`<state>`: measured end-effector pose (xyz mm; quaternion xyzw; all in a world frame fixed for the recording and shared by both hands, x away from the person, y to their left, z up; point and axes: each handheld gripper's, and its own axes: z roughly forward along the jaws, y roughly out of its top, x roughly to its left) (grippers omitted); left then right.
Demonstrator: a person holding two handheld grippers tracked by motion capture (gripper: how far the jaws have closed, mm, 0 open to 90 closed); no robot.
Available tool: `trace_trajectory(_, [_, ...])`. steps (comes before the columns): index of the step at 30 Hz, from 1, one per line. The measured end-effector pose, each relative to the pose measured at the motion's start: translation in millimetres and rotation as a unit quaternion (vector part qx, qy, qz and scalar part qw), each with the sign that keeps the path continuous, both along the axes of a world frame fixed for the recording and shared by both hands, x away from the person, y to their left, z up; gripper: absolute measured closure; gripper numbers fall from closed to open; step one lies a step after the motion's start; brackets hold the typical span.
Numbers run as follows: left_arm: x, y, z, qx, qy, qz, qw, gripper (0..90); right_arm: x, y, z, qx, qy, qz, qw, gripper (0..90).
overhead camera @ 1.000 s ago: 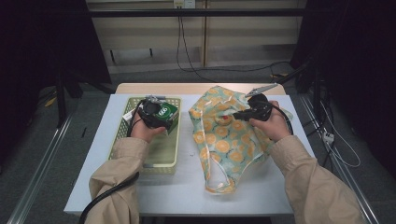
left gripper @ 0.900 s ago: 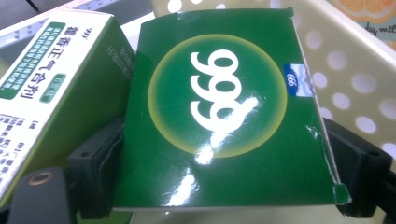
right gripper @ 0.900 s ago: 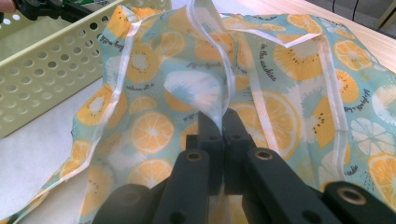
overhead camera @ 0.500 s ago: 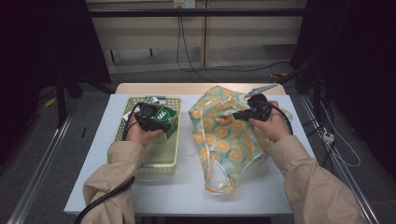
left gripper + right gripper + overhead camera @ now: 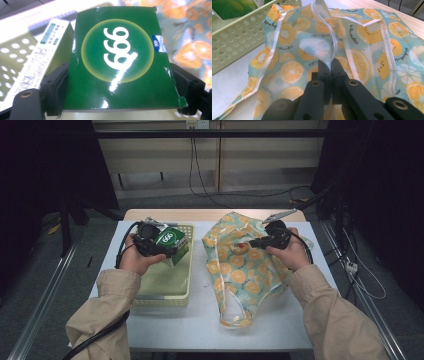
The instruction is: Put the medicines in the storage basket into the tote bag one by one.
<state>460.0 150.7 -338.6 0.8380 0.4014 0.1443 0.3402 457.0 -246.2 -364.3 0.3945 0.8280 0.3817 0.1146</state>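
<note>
Since one second ago, the left gripper carries the green box a little toward the fruit-print bag, above the right edge of the pale green basket. On the white table the bag lies spread at the right side. The right gripper has its jaws together on the bag's white-edged rim (lifted slightly). The left jaws clamp the box by both sides.
</note>
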Motion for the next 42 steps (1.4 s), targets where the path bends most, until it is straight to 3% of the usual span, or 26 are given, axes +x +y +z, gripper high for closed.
trace_trajectory(7, [-13.0,-16.9,24.1,-0.008,-0.021,-0.025,0.9994,16.7,-0.4,3.2,1.1,0.001,-0.001,0.001,1.0,89.9])
trace_trajectory(10, [-20.1,-31.3,29.2,-0.021,-0.022,-0.054,0.9981,16.7,-1.0,2.8,2.2,0.0,-0.003,0.0,1.0,89.9])
trace_trajectory(11, [-22.8,-36.9,30.8,-0.014,-0.025,-0.06,0.9978,16.7,-1.4,2.5,2.9,0.002,-0.001,-0.002,1.0,89.9])
trace_trajectory(18, [-37.0,-77.8,32.3,-0.035,-0.024,-0.116,0.9924,16.7,-2.4,-1.2,5.8,0.004,-0.005,-0.008,1.0,89.9])
trace_trajectory(24, [-47.2,-107.1,23.9,-0.04,-0.027,-0.15,0.9875,16.6,-3.4,-0.5,6.4,0.005,-0.006,-0.008,0.9999,89.9])
trace_trajectory(29, [-52.3,-130.6,10.2,-0.038,-0.018,-0.17,0.9846,16.6,-3.0,-0.5,7.2,0.004,-0.004,-0.014,0.9999,89.9])
trace_trajectory(31, [-55.3,-140.2,5.6,-0.027,-0.024,-0.165,0.9856,16.6,-3.5,-0.8,7.9,0.004,-0.006,-0.014,0.9999,89.9])
trace_trajectory(32, [-54.6,-143.8,2.2,-0.038,-0.015,-0.18,0.9829,16.6,-3.9,-1.4,8.2,0.006,-0.006,-0.015,0.9999,89.9])
trace_trajectory(34, [-55.0,-151.3,-3.9,-0.034,-0.012,-0.186,0.9819,16.6,-4.5,-3.3,9.2,0.006,-0.006,-0.019,0.9998,89.9])
trace_trajectory(38, [-53.6,-163.1,-16.8,-0.027,-0.007,-0.191,0.9812,16.6,-6.6,-4.9,11.8,0.009,-0.007,-0.019,0.9998,89.9])
trace_trajectory(42, [-51.3,-170.5,-26.3,-0.026,-0.004,-0.185,0.9824,16.5,-7.7,-5.5,13.8,0.009,-0.009,-0.017,0.9998,89.9])
